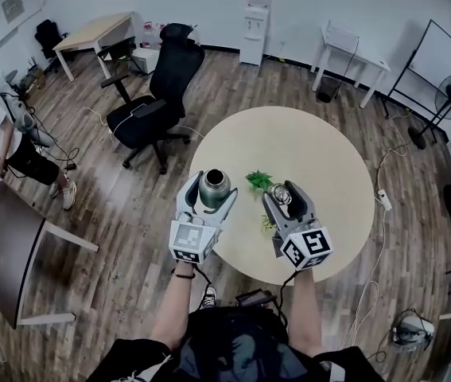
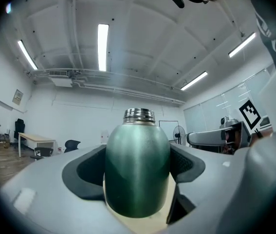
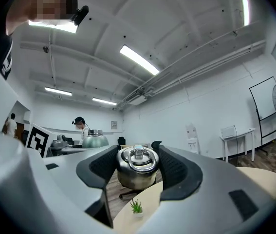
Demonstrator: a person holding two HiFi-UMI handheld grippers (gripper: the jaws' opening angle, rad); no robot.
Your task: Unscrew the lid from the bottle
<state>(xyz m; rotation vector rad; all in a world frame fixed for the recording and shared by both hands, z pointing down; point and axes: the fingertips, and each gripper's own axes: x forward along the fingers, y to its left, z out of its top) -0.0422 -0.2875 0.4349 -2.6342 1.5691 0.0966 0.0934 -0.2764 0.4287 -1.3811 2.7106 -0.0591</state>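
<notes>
Table (image 1: pixel 332 161), round and pale, lies below both grippers in the head view. The bottle (image 1: pixel 214 188), green with a bare threaded steel neck, stands upright over the table's near left edge. The left gripper (image 1: pixel 211 189) pinches it, with the jaws pressed against both sides of its body (image 2: pixel 138 169). The lid (image 1: pixel 280 194) is off and clear of the bottle, to its right. The right gripper (image 1: pixel 283 194) clamps it, and the jaws squeeze its steel sides below the ring handle (image 3: pixel 137 165). A small green plant (image 1: pixel 258 180) sits on the table between bottle and lid, slightly beyond them.
</notes>
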